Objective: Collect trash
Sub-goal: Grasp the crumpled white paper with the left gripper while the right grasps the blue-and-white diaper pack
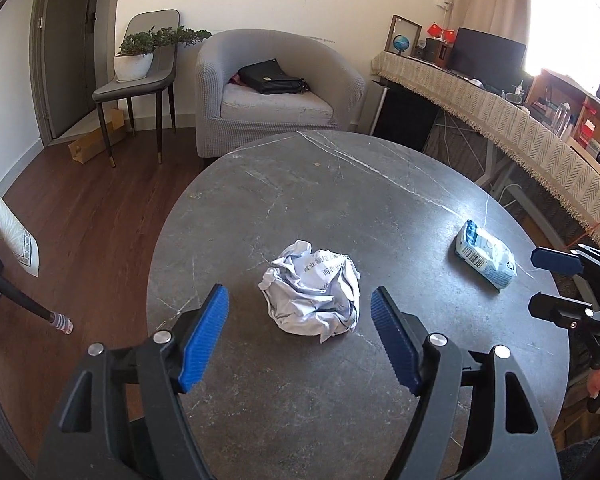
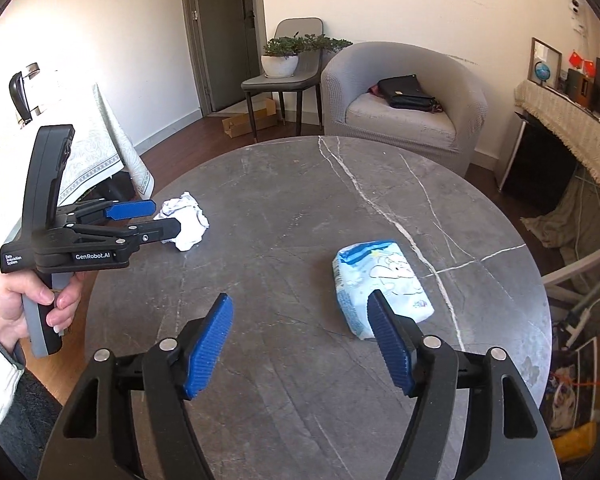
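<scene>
On round table (image 1: 380, 184), left gripper (image 1: 300, 312) spread before crumpled paper (image 1: 312, 292)

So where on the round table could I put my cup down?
The round table is bare across its far half, toward the grey armchair, and between the crumpled paper and the tissue pack. It is crowded where the left gripper straddles the paper, and where the right gripper nears the pack.

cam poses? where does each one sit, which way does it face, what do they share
Left wrist: on the left gripper, facing forward over the crumpled paper; own open fingers show, right gripper at the edge.
Right wrist: on the right gripper, facing the tissue pack; own fingers, left gripper and hand show.
Shared: round table, both trash items, armchair.
</scene>
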Demonstrator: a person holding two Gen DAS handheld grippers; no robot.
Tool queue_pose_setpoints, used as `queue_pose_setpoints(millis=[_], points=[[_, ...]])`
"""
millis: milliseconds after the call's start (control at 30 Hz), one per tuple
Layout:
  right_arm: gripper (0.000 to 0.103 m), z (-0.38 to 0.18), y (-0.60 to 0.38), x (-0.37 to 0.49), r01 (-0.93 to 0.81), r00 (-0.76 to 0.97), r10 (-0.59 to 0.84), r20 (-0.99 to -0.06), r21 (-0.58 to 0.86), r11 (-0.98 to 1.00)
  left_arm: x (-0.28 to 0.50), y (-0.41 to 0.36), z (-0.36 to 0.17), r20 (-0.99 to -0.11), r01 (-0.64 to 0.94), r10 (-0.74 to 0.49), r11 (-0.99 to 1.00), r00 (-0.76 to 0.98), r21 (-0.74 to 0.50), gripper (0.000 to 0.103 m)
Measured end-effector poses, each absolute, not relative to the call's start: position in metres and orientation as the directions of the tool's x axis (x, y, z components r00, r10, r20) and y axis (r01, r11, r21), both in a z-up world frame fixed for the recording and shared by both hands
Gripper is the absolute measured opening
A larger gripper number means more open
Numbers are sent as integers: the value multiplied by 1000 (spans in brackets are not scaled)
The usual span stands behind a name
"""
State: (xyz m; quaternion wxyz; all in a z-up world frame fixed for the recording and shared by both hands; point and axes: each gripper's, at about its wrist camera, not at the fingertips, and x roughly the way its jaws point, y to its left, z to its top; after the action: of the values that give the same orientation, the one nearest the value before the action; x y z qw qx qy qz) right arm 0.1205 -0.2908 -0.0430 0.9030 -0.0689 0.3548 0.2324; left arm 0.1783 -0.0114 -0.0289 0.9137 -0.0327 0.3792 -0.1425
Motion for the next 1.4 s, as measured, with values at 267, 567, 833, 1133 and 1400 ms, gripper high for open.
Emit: queue_pose_setpoints(millis=[267, 567, 833, 1133, 1400], points=[[80, -52, -308, 140, -452, 638, 341, -690, 23, 892, 195, -20, -39, -710, 239, -285, 957, 645, -166, 64], [80, -65, -313, 156, -424, 632, 284, -721, -15, 906, 195, -20, -39, -695, 269, -335, 941, 637, -207, 55], [80, -72, -305, 167, -413, 623, 253, -740, -36, 910, 187, -12, -33, -671, 279, -370, 929, 643, -244, 56], [80, -81, -306, 183, -375, 608, 212, -766, -42, 926, 183, 0, -35, -677, 282, -390, 921, 625, -270, 56], [60, -80, -305, 183, -386, 597, 256, -760, 8, 922, 175, 9, -31, -674, 291, -398, 917, 623, -272, 56]])
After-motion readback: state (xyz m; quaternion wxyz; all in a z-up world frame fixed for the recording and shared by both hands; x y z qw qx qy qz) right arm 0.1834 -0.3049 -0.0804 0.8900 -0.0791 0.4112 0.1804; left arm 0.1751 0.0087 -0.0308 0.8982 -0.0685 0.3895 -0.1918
